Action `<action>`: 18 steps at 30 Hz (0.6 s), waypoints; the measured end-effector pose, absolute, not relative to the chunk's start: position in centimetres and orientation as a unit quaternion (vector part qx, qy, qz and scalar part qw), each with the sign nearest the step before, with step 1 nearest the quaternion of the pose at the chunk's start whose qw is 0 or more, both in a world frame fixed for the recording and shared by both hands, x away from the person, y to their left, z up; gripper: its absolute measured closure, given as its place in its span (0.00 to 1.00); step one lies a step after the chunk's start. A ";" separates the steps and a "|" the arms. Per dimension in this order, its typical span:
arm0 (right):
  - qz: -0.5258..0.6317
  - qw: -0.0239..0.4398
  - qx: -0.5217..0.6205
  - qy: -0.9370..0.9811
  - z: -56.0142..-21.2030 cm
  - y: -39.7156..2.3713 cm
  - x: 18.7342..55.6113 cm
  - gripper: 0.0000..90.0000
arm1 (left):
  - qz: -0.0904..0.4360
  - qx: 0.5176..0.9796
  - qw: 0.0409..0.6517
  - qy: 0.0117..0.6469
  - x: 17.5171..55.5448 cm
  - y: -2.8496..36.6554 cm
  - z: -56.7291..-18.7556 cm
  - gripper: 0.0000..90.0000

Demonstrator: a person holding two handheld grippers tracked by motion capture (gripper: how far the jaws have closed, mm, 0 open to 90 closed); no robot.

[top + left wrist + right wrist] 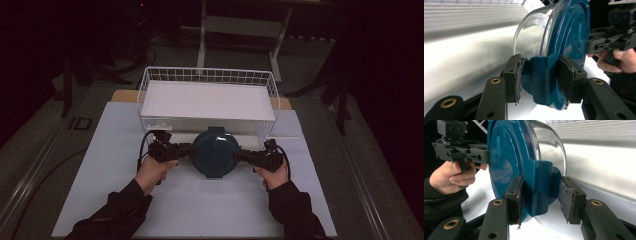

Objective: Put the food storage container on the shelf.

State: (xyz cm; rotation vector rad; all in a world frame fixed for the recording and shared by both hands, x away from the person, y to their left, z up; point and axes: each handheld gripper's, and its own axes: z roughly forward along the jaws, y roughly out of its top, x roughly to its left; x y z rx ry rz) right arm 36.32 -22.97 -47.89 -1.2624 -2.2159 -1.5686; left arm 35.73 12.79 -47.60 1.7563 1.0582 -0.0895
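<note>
the glass bowl [216, 152] with its blue lid [212, 149] sat between the two tools, at the near side of the white wire basket [150, 82] on the desk [195, 210]. whether the bowl rested on the desk or was carried just above it could not be told.

the left tool [186, 150] was closed on the lid's left clip [541, 77]; in the left gripper view both pads [514, 75] pressed against that clip. the right tool [241, 156] stood at the opposite clip [541, 187]. in the right gripper view one pad [515, 195] touched the clip, while the other pad [569, 200] stood slightly off it, so that tool was nearly closed but not fully clamped.

status, as a judgement: both tools had been placed at the two side clips, and the lid lay seated on the bowl. the basket's white inner tray [207, 100] held nothing. two readings fit: the clips were about to be released, or the bowl was to be lifted into the basket. neither step was done yet.

remaining: seat the right tool fully on its clip, then carry out the lift or release with even force on both sides.
</note>
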 end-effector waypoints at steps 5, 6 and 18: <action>-0.520 0.068 -0.431 -0.735 -48.9 -22.8 37.6 0.63 | -0.039 0.728 0.519 0.447 36.9 12.8 -48.8 0.61; -0.520 0.066 -0.434 -0.733 -49.0 -22.7 37.8 0.62 | -0.036 0.727 0.521 0.445 37.2 12.8 -49.0 0.61; -0.521 0.061 -0.449 -0.723 -49.7 -22.3 39.6 0.62 | -0.046 0.705 0.521 0.479 38.6 12.8 -49.8 0.61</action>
